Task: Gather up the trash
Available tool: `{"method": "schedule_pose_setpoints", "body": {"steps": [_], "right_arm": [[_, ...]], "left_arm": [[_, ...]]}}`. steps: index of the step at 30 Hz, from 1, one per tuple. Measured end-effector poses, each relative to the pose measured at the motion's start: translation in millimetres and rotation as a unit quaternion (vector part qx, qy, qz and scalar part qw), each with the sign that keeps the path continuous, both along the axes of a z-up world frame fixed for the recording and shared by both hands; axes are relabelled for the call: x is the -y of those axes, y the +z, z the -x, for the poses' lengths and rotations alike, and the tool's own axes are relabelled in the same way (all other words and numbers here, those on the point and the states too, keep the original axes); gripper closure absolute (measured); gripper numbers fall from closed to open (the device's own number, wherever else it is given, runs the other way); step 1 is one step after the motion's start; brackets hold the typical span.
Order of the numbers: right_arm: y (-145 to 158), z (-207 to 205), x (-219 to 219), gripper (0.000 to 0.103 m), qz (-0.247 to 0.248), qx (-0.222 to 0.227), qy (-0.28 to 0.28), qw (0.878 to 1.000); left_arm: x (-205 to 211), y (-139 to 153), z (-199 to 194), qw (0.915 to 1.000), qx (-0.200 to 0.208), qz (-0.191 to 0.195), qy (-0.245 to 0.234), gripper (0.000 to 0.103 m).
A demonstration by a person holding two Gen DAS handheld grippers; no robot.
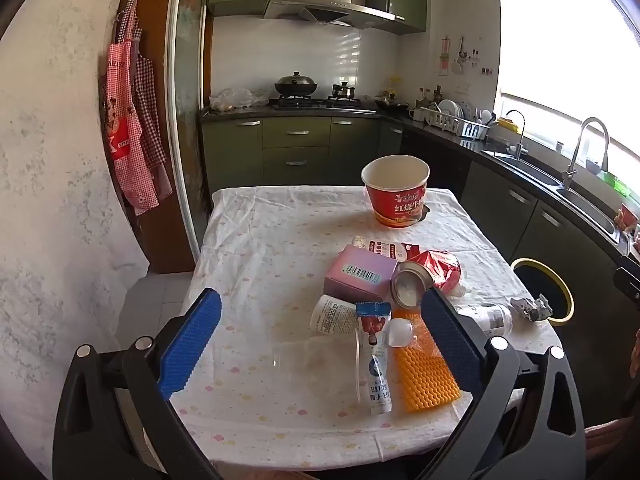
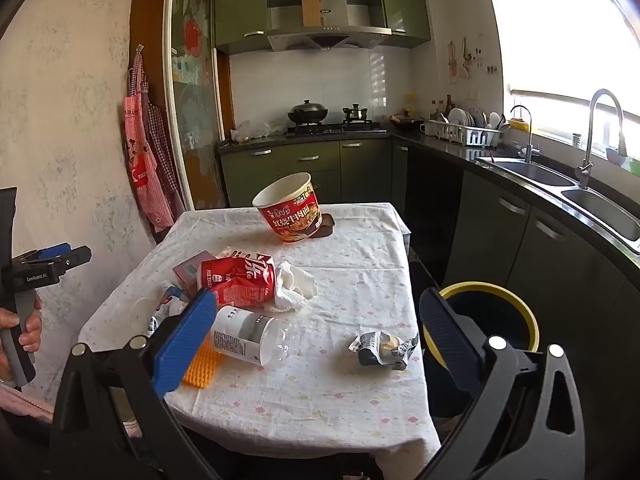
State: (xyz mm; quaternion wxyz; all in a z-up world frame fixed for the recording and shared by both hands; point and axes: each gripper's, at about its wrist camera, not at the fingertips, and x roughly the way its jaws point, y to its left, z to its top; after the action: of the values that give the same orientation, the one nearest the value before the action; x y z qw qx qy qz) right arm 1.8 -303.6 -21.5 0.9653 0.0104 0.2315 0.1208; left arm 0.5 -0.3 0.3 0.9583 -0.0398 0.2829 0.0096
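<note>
Trash lies on the clothed table (image 1: pixel 256 248): a red noodle bowl (image 1: pixel 395 190) at the far side, a pink box (image 1: pixel 360 274), a crushed red can (image 1: pixel 428 276), a white tube (image 1: pixel 374 360), an orange wrapper (image 1: pixel 424 376), a clear bottle (image 2: pixel 250 334), a crumpled tissue (image 2: pixel 294 286) and a grey wrapper (image 2: pixel 384 348). My left gripper (image 1: pixel 320 344) stands open over the table's near edge, nothing between its fingers. Just as wide open is my right gripper (image 2: pixel 318 338), above the bottle and grey wrapper, touching neither. A yellow-rimmed black bin (image 2: pixel 484 320) stands to the table's right.
A clear plastic cup (image 1: pixel 316 364) lies on its side by the tube. Green cabinets and a dark counter with a sink (image 2: pixel 532 178) run along the right; a stove (image 1: pixel 316 100) is at the back. Aprons (image 1: pixel 132 136) hang on the left wall. A hand (image 2: pixel 24 328) grips the left tool.
</note>
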Motion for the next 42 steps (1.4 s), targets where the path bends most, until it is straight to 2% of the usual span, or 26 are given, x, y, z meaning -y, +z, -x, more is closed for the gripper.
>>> {"method": "schedule_pose_setpoints", "body": {"steps": [3, 15, 42], "right_arm": [[-0.5, 0.2, 0.5, 0.006, 0.0, 0.0, 0.001, 1.0], [-4.4, -2.8, 1.6, 0.006, 0.001, -0.003, 0.0, 1.0], [-7.2, -6.4, 3.4, 0.006, 0.0, -0.008, -0.001, 1.0]], "left_arm": [[0.2, 0.1, 0.8, 0.9999, 0.005, -0.005, 0.012, 0.005], [-1.1, 8.5, 2.1, 0.9999, 0.005, -0.009, 0.006, 0.005], [8.1, 2.1, 2.5, 0.9998, 0.002, -0.017, -0.004, 0.005]]}}
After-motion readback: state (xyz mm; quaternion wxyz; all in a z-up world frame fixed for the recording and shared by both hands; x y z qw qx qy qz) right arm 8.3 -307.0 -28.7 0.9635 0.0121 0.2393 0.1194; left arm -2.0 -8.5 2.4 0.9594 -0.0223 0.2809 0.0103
